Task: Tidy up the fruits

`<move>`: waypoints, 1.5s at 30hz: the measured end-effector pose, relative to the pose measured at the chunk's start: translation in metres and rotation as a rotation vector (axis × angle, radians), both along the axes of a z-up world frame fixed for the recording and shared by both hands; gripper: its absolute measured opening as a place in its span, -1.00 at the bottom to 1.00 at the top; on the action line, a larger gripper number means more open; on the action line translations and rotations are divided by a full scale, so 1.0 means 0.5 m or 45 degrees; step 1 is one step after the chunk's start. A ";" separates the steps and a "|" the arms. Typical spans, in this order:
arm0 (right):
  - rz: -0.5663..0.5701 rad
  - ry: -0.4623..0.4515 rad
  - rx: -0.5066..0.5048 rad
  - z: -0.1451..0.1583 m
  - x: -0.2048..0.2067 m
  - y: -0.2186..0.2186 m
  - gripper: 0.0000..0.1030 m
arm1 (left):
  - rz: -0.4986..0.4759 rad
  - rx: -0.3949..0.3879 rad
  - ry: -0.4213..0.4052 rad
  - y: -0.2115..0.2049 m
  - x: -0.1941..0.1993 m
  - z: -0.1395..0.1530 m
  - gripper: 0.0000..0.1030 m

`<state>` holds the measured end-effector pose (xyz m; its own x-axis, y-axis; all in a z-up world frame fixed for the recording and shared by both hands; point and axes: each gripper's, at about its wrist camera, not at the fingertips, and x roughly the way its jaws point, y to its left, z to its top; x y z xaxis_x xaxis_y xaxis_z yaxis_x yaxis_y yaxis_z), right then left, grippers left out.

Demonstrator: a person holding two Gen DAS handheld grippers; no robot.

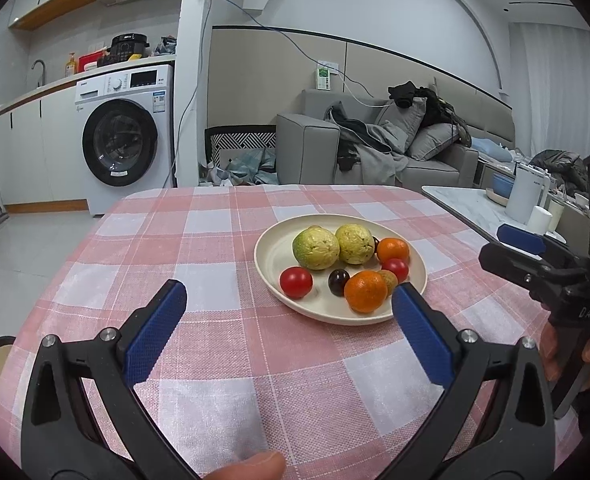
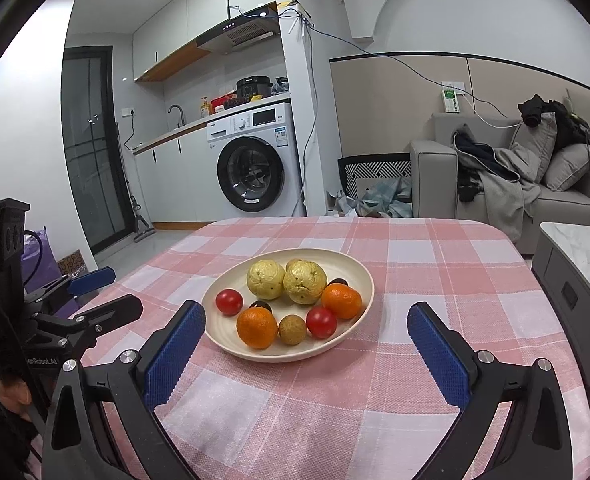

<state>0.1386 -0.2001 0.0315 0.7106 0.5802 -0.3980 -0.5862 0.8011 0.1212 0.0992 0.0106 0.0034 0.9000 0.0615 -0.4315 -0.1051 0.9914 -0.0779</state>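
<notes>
The left gripper (image 1: 289,294), fingers (image 1: 155,332) spread wide and empty, hovers near the fruit plate (image 1: 273,258).

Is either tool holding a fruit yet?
No: the left tool and right tool are both open and empty, short of the plate of fruit.

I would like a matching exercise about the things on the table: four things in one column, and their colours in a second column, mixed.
Things:
1. plate
2. tablecloth
3. gripper pads
4. nearest round fruit

Colours:
A. blue
B. orange
C. cream
D. pink and white checks

Pairs: 1-C, 2-D, 3-A, 4-B
</notes>
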 end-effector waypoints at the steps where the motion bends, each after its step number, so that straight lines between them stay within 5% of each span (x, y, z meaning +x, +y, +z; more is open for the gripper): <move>1: 0.002 -0.006 -0.006 0.001 -0.002 0.002 1.00 | 0.005 -0.005 0.001 0.003 0.001 0.000 0.99; 45: 0.020 -0.040 -0.031 0.001 -0.011 0.011 1.00 | 0.005 0.001 -0.005 0.007 0.000 -0.003 0.99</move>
